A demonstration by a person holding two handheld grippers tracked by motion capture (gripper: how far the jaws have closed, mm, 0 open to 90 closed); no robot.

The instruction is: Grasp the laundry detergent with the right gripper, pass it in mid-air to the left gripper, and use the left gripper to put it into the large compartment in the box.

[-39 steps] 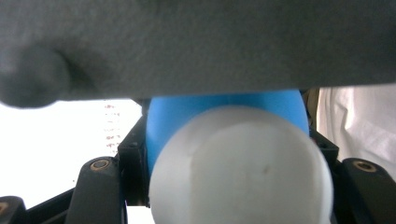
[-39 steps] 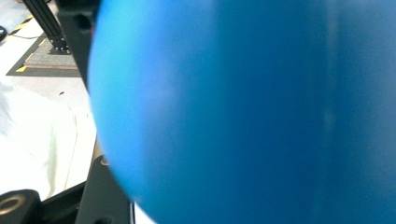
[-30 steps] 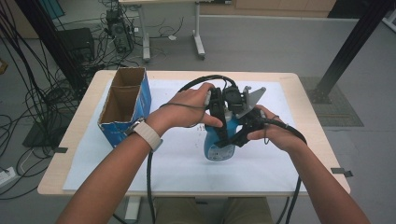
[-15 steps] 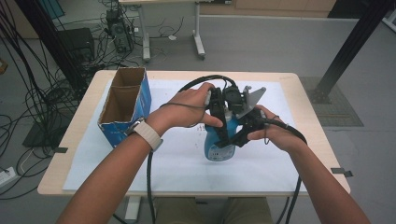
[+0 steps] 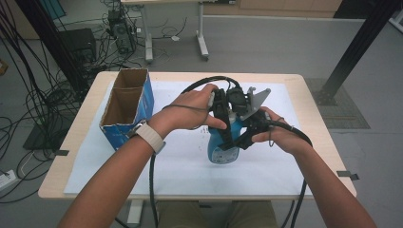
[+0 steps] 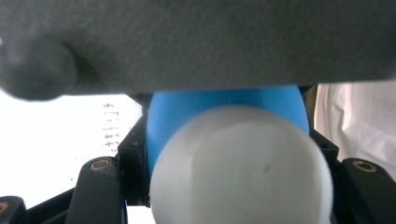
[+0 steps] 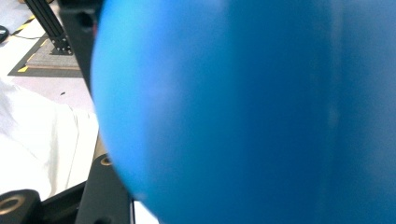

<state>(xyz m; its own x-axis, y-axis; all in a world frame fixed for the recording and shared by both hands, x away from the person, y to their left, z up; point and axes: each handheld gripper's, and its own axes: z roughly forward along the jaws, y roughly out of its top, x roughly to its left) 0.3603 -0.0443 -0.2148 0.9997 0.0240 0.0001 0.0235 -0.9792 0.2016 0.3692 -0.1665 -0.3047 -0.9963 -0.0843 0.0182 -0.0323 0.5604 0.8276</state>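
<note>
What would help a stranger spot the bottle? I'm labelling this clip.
Start at the white sheet on the table. Near its middle, between both hands, stands the blue bottle. Unlike the open cardboard box at left, it is rounded plastic with a pale label.

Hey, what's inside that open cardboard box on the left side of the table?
The cardboard box has two compartments. Both show bare brown inner walls and dark shadow; no item is visible. The bottoms are hidden by the walls and shadow, so something low inside cannot be ruled out.
</note>
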